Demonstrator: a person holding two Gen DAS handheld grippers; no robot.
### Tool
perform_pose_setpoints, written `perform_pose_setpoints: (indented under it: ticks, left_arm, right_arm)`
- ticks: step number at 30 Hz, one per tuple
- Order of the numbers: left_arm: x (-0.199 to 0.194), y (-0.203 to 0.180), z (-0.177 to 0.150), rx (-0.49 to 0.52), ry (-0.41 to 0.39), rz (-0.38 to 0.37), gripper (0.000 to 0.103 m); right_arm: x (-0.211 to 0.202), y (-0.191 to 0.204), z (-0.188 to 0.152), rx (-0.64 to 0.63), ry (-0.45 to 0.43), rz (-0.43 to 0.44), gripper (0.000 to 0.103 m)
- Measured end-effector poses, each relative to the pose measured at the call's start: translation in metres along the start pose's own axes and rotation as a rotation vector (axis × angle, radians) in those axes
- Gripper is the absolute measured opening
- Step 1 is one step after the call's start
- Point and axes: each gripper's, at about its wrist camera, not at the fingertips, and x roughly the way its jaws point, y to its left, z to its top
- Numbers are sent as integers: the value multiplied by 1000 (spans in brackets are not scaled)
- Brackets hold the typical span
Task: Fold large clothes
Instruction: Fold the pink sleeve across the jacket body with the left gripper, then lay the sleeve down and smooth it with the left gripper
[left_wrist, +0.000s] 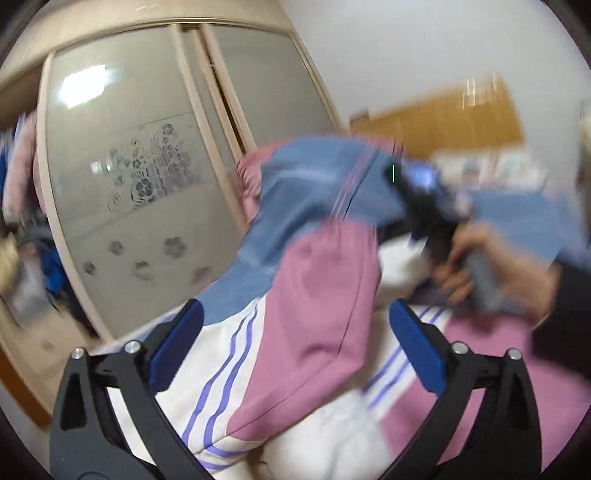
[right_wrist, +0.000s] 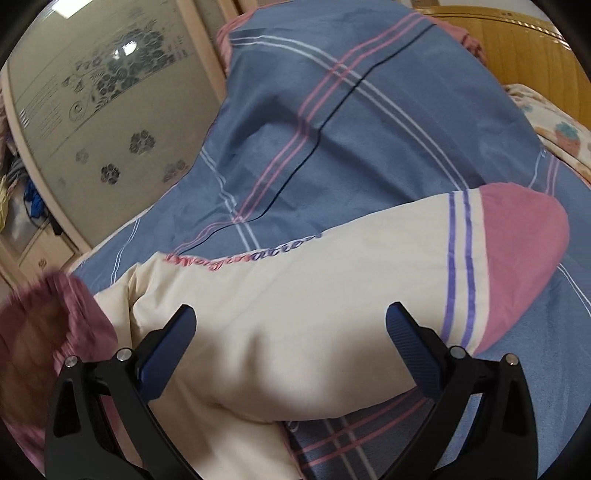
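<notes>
Left gripper (left_wrist: 295, 339): I had it spread wide, nothing pinched, pink-and-cream cloth lying between its blue pads.
Right gripper (right_wrist: 291, 332): also released, I kept it over the cream sleeve (right_wrist: 332, 266), not pressing it.
Garment (left_wrist: 314, 295): large sweatshirt on the blue plaid bedsheet (right_wrist: 369, 122), sleeve stretched toward the pink cuff (right_wrist: 524, 251).
Risk: with both tools let go, I judged the loose fold could slump or slide open; a grab might catch sheet too.
Materials: soft thick fleece, puffy, rounded folds, purple stripes; sheet thin, smooth.
Blur: the left view smeared, hand (left_wrist: 487, 269) barely readable.
</notes>
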Motion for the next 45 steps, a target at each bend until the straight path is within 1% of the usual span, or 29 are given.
perform_pose_setpoints:
  ticks: [1,2,3,4,6,8,9,12,13,15,16,17,19,21,23,25,28,29,31,32,33,34,35,37,40,41,43,44,45]
  left_arm:
    - [-6,0,2,-3,-2,16,101]
    - [-16,5,2,16,-6,100,101]
    - [-21,5,-1,30,7,163,101]
    - [-25,8,-11,40,46,233,101]
    - [-21,20,-37,67,165,359,101]
    - [0,41,-70,101,329,549,101]
    - [8,51,-85,96,382,592,101]
    - [19,75,-124,6,485,590,101]
    - [21,80,-129,-22,497,586,101]
    - [22,86,-133,-42,518,603,101]
    - [22,86,-132,-27,524,610,101]
    - [22,83,-132,15,541,619,101]
    - [24,76,-137,122,631,596,101]
    - [25,71,-147,184,687,577,101]
    - [28,80,-154,151,687,636,101]
    - [38,89,-159,125,681,703,101]
    - [46,94,-160,140,696,777,101]
    - [47,94,-159,139,690,796,101]
    - [44,98,-158,120,675,815,101]
    - [41,101,-156,107,672,824,101]
    - [40,104,-156,90,670,834,101]
    - [38,109,-158,69,666,842,101]
    - [36,114,-160,43,662,854,101]
    - [33,129,-166,-12,670,885,101]
    - [24,141,-165,-65,637,893,101]
    - [20,142,-162,-65,614,912,94]
    - [15,142,-159,-69,590,919,84]
    - [13,143,-158,-79,587,911,71]
    - [13,144,-158,-92,589,898,54]
  right_arm:
    - [1,-4,1,15,5,10,102]
    - [2,-5,1,24,12,18,102]
    - [4,-6,1,31,23,26,102]
    - [5,-6,1,33,28,26,102]
    - [7,-3,0,17,43,32,102]
    - [5,3,0,-14,47,13,102]
    - [2,6,1,-38,36,-10,102]
    - [-16,12,3,-98,-47,-54,102]
    - [-20,11,4,-101,-58,-42,102]
    - [-25,13,5,-101,-52,34,102]
    - [-24,16,4,-110,-31,81,102]
    - [-22,20,3,-120,-13,97,102]
    - [-13,35,-3,-170,26,92,102]
    - [-5,59,-14,-277,65,105,102]
    - [-3,80,-25,-350,86,121,102]
    - [-6,101,-36,-399,98,173,102]
    - [-21,134,-52,-450,82,298,102]
    - [-24,150,-63,-505,82,315,102]
    - [-14,182,-94,-651,68,222,102]
    - [4,199,-118,-741,53,137,102]
    - [21,208,-136,-779,61,85,102]
    - [30,212,-145,-786,72,63,102]
    - [31,215,-148,-786,65,56,102]
    - [25,215,-141,-772,58,82,102]
    - [27,212,-136,-720,90,117,102]
    - [26,211,-135,-725,84,118,102]
    - [20,211,-137,-731,70,120,102]
    - [17,214,-138,-727,67,133,102]
    - [13,215,-139,-723,68,146,102]
